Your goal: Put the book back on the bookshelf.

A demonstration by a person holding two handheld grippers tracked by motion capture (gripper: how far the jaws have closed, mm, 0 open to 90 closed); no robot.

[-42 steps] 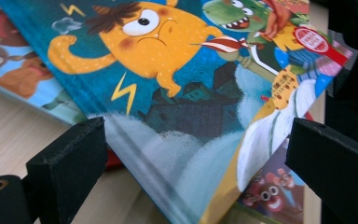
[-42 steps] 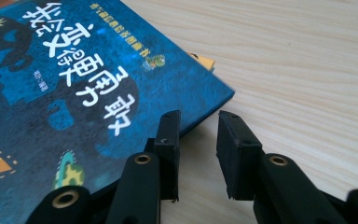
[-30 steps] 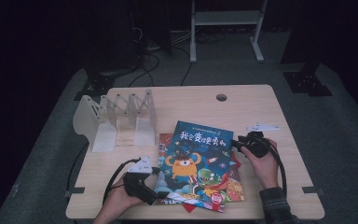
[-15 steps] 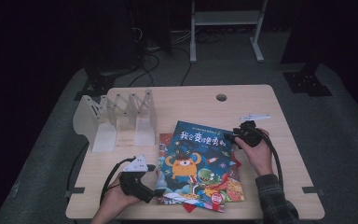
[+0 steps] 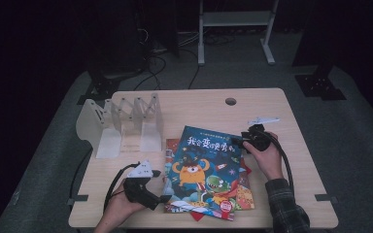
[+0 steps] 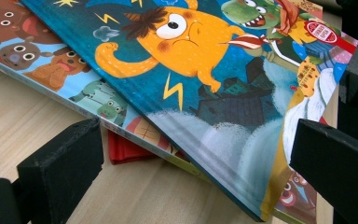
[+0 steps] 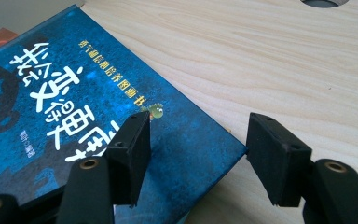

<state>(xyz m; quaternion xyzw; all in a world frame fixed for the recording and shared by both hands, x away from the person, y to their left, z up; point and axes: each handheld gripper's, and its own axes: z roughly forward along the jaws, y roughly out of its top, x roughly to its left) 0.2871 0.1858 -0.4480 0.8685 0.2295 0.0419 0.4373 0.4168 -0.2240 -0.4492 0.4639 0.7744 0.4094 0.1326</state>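
Jaws of the right hand-held gripper (image 7: pixel 196 156), just opened, straddle the blue book's (image 7: pixel 74 116) corner.

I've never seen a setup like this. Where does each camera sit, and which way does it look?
High view: above the person's side, looking forward and down at the table; both forearms show.
Left gripper view: rides the left gripper, facing the stack's near corner.
Right gripper view: rides the right gripper, jaws astride the far corner.
All views share the blue picture book.
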